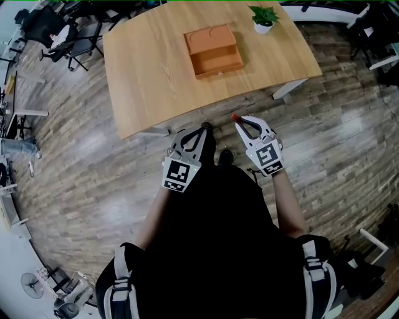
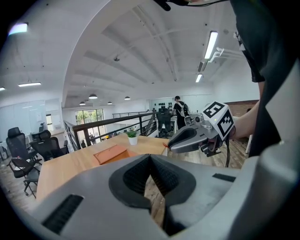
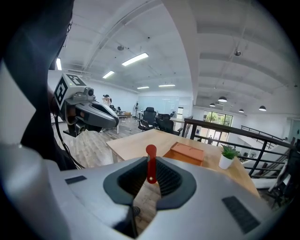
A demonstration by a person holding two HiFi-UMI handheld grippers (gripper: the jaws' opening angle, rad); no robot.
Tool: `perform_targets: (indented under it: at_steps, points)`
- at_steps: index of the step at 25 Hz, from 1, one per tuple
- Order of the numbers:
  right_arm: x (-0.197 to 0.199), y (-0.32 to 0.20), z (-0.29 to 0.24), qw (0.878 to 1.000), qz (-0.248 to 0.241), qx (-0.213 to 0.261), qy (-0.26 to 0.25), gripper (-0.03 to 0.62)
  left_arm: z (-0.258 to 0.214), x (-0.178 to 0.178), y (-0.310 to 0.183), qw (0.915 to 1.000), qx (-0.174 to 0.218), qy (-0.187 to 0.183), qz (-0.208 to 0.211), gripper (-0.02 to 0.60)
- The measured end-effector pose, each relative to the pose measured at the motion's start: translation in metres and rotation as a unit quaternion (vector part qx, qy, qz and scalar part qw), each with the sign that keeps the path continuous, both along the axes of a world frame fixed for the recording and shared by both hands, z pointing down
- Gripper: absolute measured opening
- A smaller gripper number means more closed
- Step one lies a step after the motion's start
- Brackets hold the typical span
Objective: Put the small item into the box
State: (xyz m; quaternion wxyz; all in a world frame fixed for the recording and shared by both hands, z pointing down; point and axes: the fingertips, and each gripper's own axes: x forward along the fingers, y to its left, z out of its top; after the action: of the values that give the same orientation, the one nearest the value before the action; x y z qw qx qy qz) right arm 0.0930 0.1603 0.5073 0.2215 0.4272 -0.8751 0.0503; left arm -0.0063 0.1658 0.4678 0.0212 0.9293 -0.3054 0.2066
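An orange box [image 1: 213, 51] with its drawer pulled out toward me sits on the wooden table [image 1: 149, 68]; it also shows as the box [image 3: 189, 153] and the box [image 2: 111, 153]. My right gripper [image 1: 239, 119] is shut on a small red item [image 3: 150, 163] that stands upright between its tips, seen as a red tip [image 1: 235, 116] short of the table's near edge. My left gripper [image 1: 204, 127] is shut with nothing in it, beside the right one, over the floor.
A small potted plant [image 1: 263, 18] stands at the table's far right corner. Office chairs [image 1: 62, 37] stand left of the table. A railing [image 3: 234, 133] runs behind the table. Wooden floor lies between me and the table.
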Motion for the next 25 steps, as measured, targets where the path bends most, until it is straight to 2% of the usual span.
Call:
perform_targets:
  at_steps: [4, 11, 18, 25]
  points:
    - [-0.001, -0.020, 0.002, 1.000, 0.007, -0.004, 0.004, 0.067, 0.010, 0.003, -0.021, 0.9999, -0.011, 0.000, 0.011, 0.021]
    - [0.008, -0.062, -0.001, 1.000, 0.021, -0.009, 0.015, 0.067, 0.000, 0.024, -0.074, 0.9992, -0.001, 0.009, 0.040, 0.021]
    - [0.015, -0.105, -0.001, 0.999, 0.035, -0.012, 0.017, 0.067, 0.005, 0.035, -0.118, 0.9982, -0.013, 0.010, 0.057, 0.021]
    - [0.024, -0.139, 0.004, 0.998, 0.053, -0.021, 0.022, 0.067, 0.003, 0.047, -0.165, 0.9967, -0.007, 0.013, 0.079, 0.021]
